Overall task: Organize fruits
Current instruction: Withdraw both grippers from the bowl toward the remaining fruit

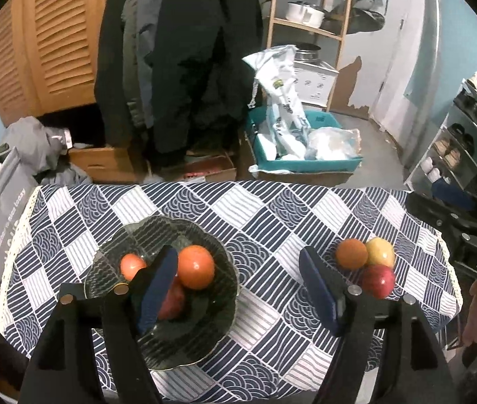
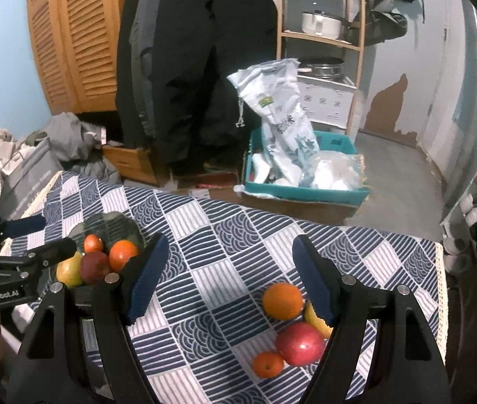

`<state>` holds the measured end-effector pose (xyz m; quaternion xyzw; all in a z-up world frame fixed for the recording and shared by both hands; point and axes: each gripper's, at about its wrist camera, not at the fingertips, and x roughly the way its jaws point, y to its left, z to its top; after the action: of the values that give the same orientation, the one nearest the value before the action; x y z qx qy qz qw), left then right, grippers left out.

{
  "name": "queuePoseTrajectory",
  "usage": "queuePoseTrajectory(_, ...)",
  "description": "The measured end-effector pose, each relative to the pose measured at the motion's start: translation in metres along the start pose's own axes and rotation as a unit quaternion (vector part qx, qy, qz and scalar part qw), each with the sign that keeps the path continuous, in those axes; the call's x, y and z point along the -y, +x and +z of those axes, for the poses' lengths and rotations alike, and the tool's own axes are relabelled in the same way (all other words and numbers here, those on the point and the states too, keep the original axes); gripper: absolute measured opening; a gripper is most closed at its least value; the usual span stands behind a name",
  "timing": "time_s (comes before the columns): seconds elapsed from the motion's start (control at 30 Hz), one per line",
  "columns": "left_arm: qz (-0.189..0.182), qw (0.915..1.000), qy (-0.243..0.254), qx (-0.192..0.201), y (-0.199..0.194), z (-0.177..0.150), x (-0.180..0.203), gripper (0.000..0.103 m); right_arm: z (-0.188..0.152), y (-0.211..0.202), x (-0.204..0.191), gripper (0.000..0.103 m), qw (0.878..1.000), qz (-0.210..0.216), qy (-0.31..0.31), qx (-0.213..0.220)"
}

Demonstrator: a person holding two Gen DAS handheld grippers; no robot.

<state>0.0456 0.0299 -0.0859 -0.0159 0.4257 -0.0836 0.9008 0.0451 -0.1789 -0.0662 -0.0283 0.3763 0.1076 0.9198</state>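
A dark glass bowl (image 1: 205, 336) on the checked tablecloth holds an orange (image 1: 195, 267), a small orange (image 1: 132, 266) and a red apple (image 1: 173, 303); the right wrist view shows a yellow-green apple (image 2: 69, 272) in it too. My left gripper (image 1: 238, 289) is open and empty, its left finger over the bowl. A loose group lies on the cloth at the right: an orange (image 2: 282, 300), a red apple (image 2: 300, 343), a small orange (image 2: 267, 364) and a yellow apple (image 2: 316, 320). My right gripper (image 2: 228, 282) is open and empty, just above and left of this group.
The table (image 1: 272, 208) has a blue and white checked cloth; its far edge drops to the floor. Behind stand hanging coats (image 1: 178, 54), a teal box of bags (image 1: 305, 141), a wooden shelf (image 1: 309, 30), cardboard boxes and a shoe rack (image 1: 467, 128).
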Motion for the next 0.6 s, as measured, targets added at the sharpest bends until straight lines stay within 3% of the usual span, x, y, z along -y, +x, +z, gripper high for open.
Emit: queuePoseTrajectory(0.6, -0.006, 0.9989, 0.044, 0.012, -0.002, 0.012, 0.062, 0.086, -0.017, -0.024, 0.059, 0.077, 0.998, -0.057, 0.022, 0.008)
